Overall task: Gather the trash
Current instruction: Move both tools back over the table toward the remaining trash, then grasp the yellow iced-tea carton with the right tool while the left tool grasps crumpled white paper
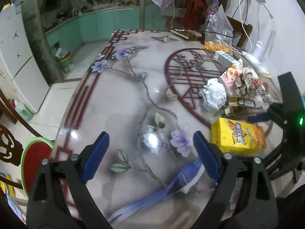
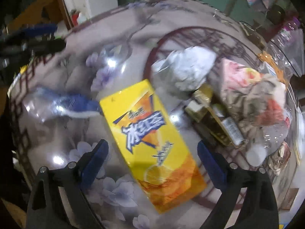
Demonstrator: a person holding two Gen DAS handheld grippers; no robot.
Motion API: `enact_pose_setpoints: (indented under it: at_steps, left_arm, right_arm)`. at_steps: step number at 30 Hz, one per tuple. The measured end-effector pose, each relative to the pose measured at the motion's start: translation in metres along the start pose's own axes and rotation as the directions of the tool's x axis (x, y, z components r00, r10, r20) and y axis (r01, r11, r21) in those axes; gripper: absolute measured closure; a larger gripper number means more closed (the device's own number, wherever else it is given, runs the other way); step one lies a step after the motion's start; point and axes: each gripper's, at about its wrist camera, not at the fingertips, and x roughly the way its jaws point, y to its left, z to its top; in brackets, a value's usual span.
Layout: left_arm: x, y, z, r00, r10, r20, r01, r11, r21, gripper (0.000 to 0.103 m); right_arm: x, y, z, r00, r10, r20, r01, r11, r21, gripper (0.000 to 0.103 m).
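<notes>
One yellow-orange drink carton (image 2: 150, 143), lying flat

1. A glossy tabletop (image 1: 118, 103) printed with purple flowers, grey vines and dark red lattice carries everything.
2. A yellow and orange drink carton (image 2: 152, 143) lies flat near the front edge, with a blue and white plastic wrapper (image 1: 183, 179) just beside it.
3. Behind the carton – a crumpled white paper ball (image 1: 213, 94), a gold wrapped box (image 2: 207, 118) and crushed pink and brown wrappers (image 1: 242, 80), heaped together.
4. Further back stand a clear plastic bag (image 1: 219, 32) holding orange snacks and a small white and blue carton (image 1: 224, 58).
</notes>
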Motion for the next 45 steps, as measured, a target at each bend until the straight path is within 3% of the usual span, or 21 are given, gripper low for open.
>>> enact_pose_setpoints:
  at_steps: [3, 5, 7, 10, 13, 17, 21, 26, 32, 34, 36, 39, 42, 45]
  left_arm:
    - [0.003, 0.001, 0.000, 1.000, 0.009, 0.005, -0.009, 1.000, -0.007, 0.016]
    - [0.005, 0.000, -0.001, 1.000, 0.026, 0.009, -0.026, 1.000, -0.002, 0.016]
    - [0.008, 0.000, -0.002, 0.999, 0.048, 0.010, -0.048, 0.999, 0.003, 0.016]
    - [0.014, -0.001, -0.003, 0.998, 0.070, 0.000, -0.070, 0.998, 0.000, 0.016]
    - [0.021, -0.008, -0.005, 0.996, 0.086, -0.018, -0.086, 0.996, 0.020, 0.016]
    - [0.032, -0.029, 0.002, 0.997, 0.068, -0.023, -0.067, 0.997, 0.050, 0.016]
    - [0.042, -0.058, 0.020, 0.998, 0.066, 0.014, -0.067, 0.994, 0.086, 0.016]
    - [0.073, -0.081, 0.047, 0.999, -0.017, -0.028, 0.016, 1.000, -0.021, 0.016]
    - [0.096, -0.100, 0.057, 0.998, -0.032, -0.050, 0.028, 0.997, -0.068, 0.017]
    - [0.096, -0.103, 0.060, 0.998, -0.040, -0.049, 0.037, 0.997, -0.068, 0.031]
    - [0.095, -0.106, 0.063, 0.997, -0.060, -0.050, 0.057, 0.997, -0.059, 0.055]
    - [0.090, -0.112, 0.064, 0.996, -0.066, -0.060, 0.065, 0.998, -0.021, 0.080]
    - [0.089, -0.103, 0.058, 0.995, -0.048, -0.090, 0.046, 0.999, -0.021, 0.090]
    - [0.091, -0.083, 0.051, 0.992, -0.034, -0.118, 0.027, 0.998, -0.061, 0.090]
  right_arm:
    - [0.003, -0.002, -0.004, 0.999, -0.041, 0.007, 0.040, 0.999, 0.035, 0.030]
    - [-0.002, -0.011, -0.008, 0.999, -0.033, 0.026, 0.029, 0.991, 0.127, 0.038]
    - [-0.016, -0.013, -0.012, 0.998, -0.002, 0.064, -0.011, 0.980, 0.198, 0.039]
    - [-0.044, -0.012, -0.010, 0.989, -0.032, 0.143, -0.005, 0.968, 0.252, 0.041]
    - [-0.085, -0.024, -0.023, 0.960, -0.029, 0.280, -0.092, 0.908, 0.409, 0.041]
    - [-0.119, -0.032, -0.032, 0.919, -0.116, 0.377, -0.082, 0.878, 0.471, 0.041]
    - [-0.122, -0.050, -0.037, 0.913, -0.161, 0.375, -0.065, 0.850, 0.522, 0.041]
    - [-0.120, -0.070, -0.049, 0.916, -0.141, 0.375, -0.114, 0.806, 0.581, 0.041]
    - [-0.121, -0.073, -0.057, 0.914, -0.137, 0.381, -0.129, 0.794, 0.595, 0.042]
    - [-0.122, -0.071, -0.057, 0.917, -0.140, 0.374, -0.117, 0.801, 0.587, 0.042]
    - [-0.118, -0.070, -0.056, 0.921, -0.128, 0.368, -0.119, 0.806, 0.579, 0.043]
    - [-0.111, -0.068, -0.054, 0.932, -0.114, 0.344, -0.112, 0.813, 0.572, 0.043]
    - [-0.091, -0.064, -0.052, 0.958, -0.043, 0.284, -0.127, 0.824, 0.553, 0.043]
    - [-0.068, -0.056, -0.048, 0.979, 0.016, 0.202, -0.121, 0.844, 0.523, 0.043]
